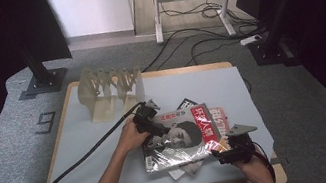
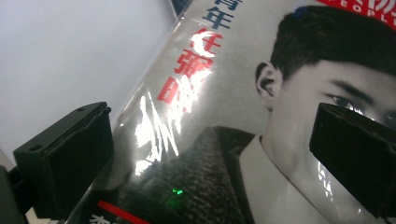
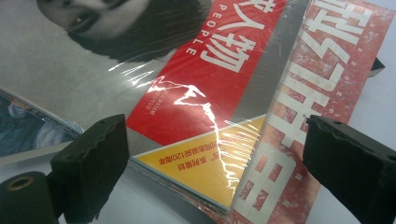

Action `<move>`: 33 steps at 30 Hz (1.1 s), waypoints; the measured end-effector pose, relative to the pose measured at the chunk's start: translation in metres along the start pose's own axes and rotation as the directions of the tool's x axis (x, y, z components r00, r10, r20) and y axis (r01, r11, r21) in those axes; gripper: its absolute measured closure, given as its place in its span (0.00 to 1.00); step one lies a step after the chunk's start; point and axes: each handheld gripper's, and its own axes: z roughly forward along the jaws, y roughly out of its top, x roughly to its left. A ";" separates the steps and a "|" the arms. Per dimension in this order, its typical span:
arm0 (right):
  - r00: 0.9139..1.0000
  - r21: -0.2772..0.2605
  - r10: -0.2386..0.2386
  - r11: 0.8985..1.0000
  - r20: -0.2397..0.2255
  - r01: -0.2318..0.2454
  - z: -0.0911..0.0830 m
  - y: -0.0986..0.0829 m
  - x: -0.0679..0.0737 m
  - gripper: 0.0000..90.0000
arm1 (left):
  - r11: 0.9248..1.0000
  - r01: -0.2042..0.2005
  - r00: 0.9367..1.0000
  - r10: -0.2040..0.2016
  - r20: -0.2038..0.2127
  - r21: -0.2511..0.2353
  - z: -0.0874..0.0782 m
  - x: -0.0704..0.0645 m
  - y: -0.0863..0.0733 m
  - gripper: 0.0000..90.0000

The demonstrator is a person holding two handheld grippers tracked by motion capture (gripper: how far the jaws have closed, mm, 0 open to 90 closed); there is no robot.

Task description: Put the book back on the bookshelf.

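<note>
We take the beige slotted rack at the far left of the grey mat as landmark. A loose stack of magazines lies nearer the person than the rack and to its right, mid-mat. The top magazine, shrink-wrapped with a black-and-white portrait and a red title band, sits askew over a red-and-white magazine and at least one more beneath.

Left gripper: at the stack's rack-side edge, jaws spread, hovering over the glossy cover; nothing pinched. Right gripper: at the corner farthest from the rack, jaws likewise spread, straddling the yellow corner flash and the red-and-white cover; whether a jaw touches the paper we cannot tell.

Progress, our judgement: early. No magazine stands in the rack; slots look empty. Remaining: grip the top copy, lift, and file it upright.

Materials: film wrap wrinkled, strongly specular, likely slippery; thin flexible spines; rack rigid, ribbed plastic; mat matte.
</note>
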 end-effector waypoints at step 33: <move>0.999 0.014 -0.040 0.999 0.009 0.040 -0.004 -0.006 0.000 0.10 | 0.998 0.012 0.999 -0.010 -0.040 0.059 -0.002 -0.005 -0.007 0.00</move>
